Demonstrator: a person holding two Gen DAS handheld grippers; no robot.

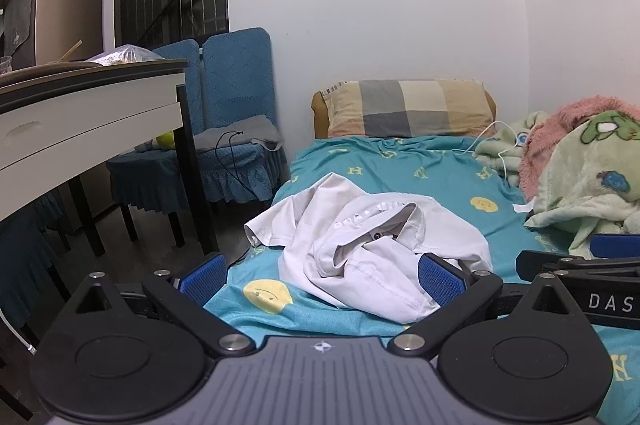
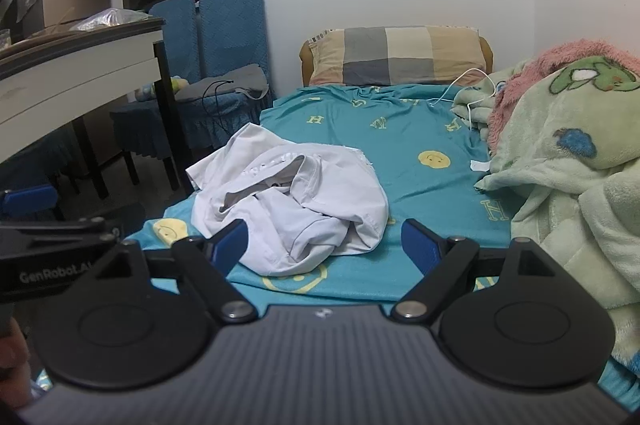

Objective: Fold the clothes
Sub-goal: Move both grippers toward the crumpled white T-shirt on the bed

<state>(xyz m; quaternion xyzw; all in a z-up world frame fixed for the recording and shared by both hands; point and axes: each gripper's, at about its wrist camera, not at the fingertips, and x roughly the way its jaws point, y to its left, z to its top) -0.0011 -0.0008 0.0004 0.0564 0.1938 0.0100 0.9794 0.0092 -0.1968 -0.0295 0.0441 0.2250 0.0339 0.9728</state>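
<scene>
Lying in a crumpled heap on the teal bed sheet [image 1: 400, 165] is a white shirt [image 1: 368, 249], near the foot of the bed and close to its left edge. It is too bunched up to tell its front from its back, but the heap runs long from about 10 o'clock to 4 o'clock, and one sleeve [image 1: 272, 221] sticks out toward 10 o'clock, over the side of the bed. The left gripper [image 1: 320, 279] hangs just in front of the shirt with its blue pads [image 1: 202, 275] spread wide, holding nothing; its right pad sits against the near edge of the cloth. The right gripper [image 2: 326, 243] is beside it, also wide open and empty, with its left pad in front of the shirt's near edge. A checked pillow [image 2: 400, 59] lies at 12 o'clock at the head of the bed. A fluffy green and pink blanket [image 2: 568, 153] is piled at 3 o'clock. Blue chairs [image 1: 224, 97] and a white table [image 1: 92, 113] stand at 9 o'clock.
</scene>
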